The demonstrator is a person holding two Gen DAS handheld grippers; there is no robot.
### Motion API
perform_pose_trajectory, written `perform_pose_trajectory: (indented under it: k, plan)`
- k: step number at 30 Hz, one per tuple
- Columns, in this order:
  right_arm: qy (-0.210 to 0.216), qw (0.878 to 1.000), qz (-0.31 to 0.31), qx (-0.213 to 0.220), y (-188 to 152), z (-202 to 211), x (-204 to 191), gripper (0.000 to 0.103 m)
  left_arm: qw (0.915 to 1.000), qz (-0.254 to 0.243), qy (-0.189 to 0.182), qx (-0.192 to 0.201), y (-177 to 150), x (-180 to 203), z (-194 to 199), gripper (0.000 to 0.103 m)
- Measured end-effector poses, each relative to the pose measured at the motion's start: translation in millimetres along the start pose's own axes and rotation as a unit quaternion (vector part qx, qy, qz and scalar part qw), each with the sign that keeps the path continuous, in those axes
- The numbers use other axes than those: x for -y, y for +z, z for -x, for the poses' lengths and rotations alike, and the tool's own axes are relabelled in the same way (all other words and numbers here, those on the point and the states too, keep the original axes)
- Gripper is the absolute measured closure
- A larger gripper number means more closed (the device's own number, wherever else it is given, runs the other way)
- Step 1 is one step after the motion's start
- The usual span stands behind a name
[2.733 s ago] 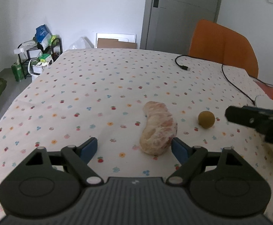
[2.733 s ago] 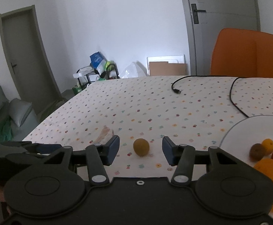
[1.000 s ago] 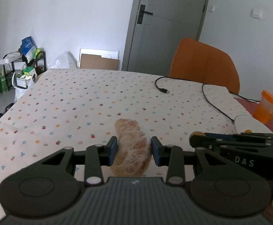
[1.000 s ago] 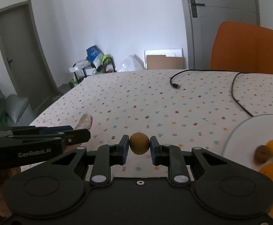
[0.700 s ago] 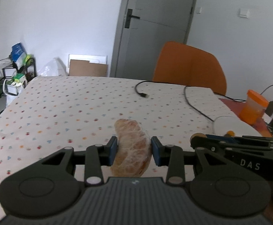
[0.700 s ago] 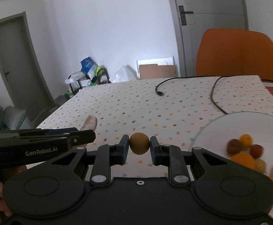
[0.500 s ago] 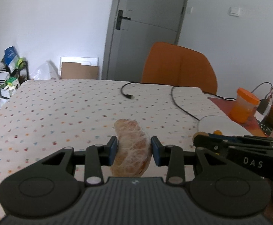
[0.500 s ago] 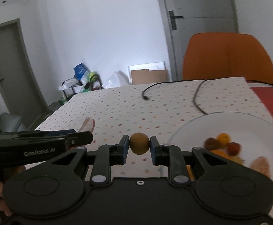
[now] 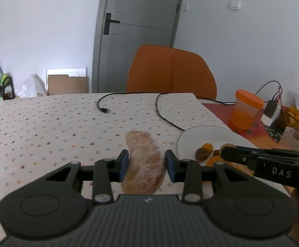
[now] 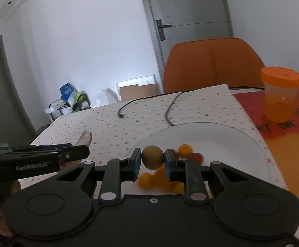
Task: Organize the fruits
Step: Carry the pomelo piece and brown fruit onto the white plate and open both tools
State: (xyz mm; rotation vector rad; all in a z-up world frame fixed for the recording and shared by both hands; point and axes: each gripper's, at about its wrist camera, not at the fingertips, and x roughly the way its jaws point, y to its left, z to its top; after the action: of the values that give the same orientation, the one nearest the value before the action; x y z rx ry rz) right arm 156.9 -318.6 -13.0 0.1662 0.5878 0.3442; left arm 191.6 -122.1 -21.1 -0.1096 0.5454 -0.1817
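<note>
Table: spotted cloth (image 9: 46,123), white plate (image 10: 221,138) near its right edge.
Left gripper (image 9: 146,163): pinches peeled citrus segment (image 9: 144,162) above the cloth.
Right gripper (image 10: 152,161): pinches brown round fruit (image 10: 152,157) over the plate.

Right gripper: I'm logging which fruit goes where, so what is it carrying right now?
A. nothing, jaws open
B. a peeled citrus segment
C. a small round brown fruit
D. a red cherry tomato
C: in the right wrist view the right gripper has its jaws closed on a small round brown fruit, held above the white plate.
</note>
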Motion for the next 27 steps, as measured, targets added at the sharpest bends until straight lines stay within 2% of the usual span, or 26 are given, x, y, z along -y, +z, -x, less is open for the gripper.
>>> perform_pose_trajectory:
  k: [15, 17, 19, 27]
  plan:
    - [-0.033, 0.999, -0.034, 0.016, -3.6, 19.5, 45.0, 0.08, 0.999, -0.028, -0.034, -0.009, 1.8, 45.7, -12.7, 0.066]
    - [-0.03, 0.999, -0.038, 0.015, -3.5, 21.4, 47.9, 0.075, 0.9987, -0.032, -0.04, -0.009, 1.4, 51.5, -12.7, 0.066]
    - [-0.027, 0.998, -0.046, 0.023, -3.4, 25.0, 50.4, 0.06, 0.9984, -0.034, -0.044, -0.009, 0.9, 56.7, -12.8, 0.066]
    - [-0.033, 0.997, -0.067, 0.033, -9.0, 38.3, 59.4, 0.059, 0.9975, -0.041, -0.057, -0.013, 0.3, 73.0, -14.5, 0.066]
